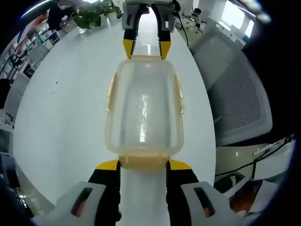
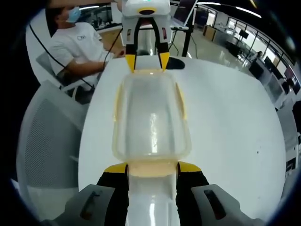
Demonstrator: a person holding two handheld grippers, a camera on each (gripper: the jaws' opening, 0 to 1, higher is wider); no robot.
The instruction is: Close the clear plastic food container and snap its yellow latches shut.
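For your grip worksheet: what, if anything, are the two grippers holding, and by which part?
Both meet the clear container at its end latches: left gripper at one yellow latch, right gripper opposite. Whether they clamp cannot be told.

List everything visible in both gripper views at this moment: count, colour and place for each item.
food container: 1, clear, lid on, middle of the table between the two grippers.
latches: 4, yellow, one on each side of the container; whether they are snapped cannot be told.
table: 1, white, glossy, under the container.
office chairs: 2, grey mesh, one at each long side of the table.
potted plant: 1, green, far end of the table in the left gripper view.
seated person: 1, white shirt, beyond the table.
left gripper: 1, black with yellow-tipped fingers, at one end latch.
right gripper: 1, same colours, at the opposite end latch.
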